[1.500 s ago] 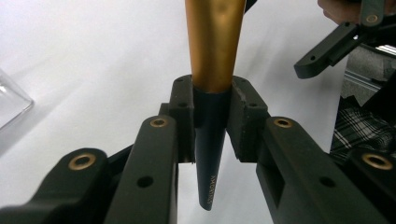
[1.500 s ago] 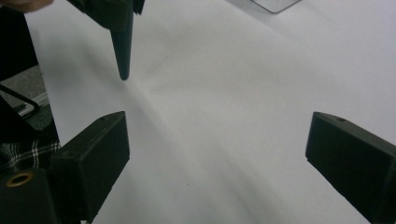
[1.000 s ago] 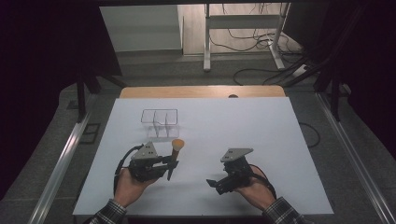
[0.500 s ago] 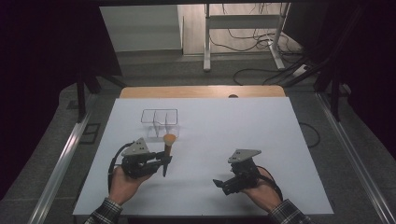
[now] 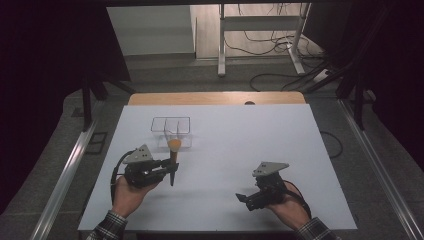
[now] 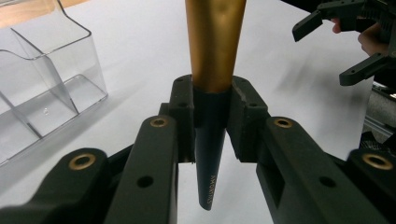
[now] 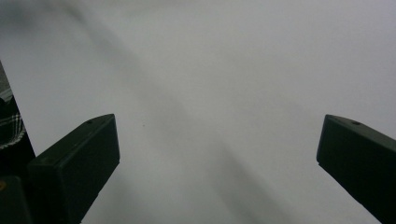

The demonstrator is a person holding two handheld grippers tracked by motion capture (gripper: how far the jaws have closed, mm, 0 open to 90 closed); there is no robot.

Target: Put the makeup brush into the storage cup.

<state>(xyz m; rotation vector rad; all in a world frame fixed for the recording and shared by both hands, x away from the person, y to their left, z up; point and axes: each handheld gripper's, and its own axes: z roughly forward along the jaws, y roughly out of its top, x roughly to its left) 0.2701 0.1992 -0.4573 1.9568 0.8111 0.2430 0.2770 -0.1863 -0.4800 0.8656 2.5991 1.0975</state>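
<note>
Just beside the clear organizer (image 5: 171,131), left tongs (image 5: 171,170) clamp a brush (image 5: 173,152); right tongs (image 5: 243,198) gape.

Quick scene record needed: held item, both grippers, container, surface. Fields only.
held item: tapered brush handle, gold upper part, dark lower part, tip pointing down
left gripper: shut on the brush handle, just in front of the container
right gripper: open, nothing between its jaws, low over the table
container: clear plastic organizer with dividers, looks empty
surface: white table
gap: the two grippers are well apart
</note>
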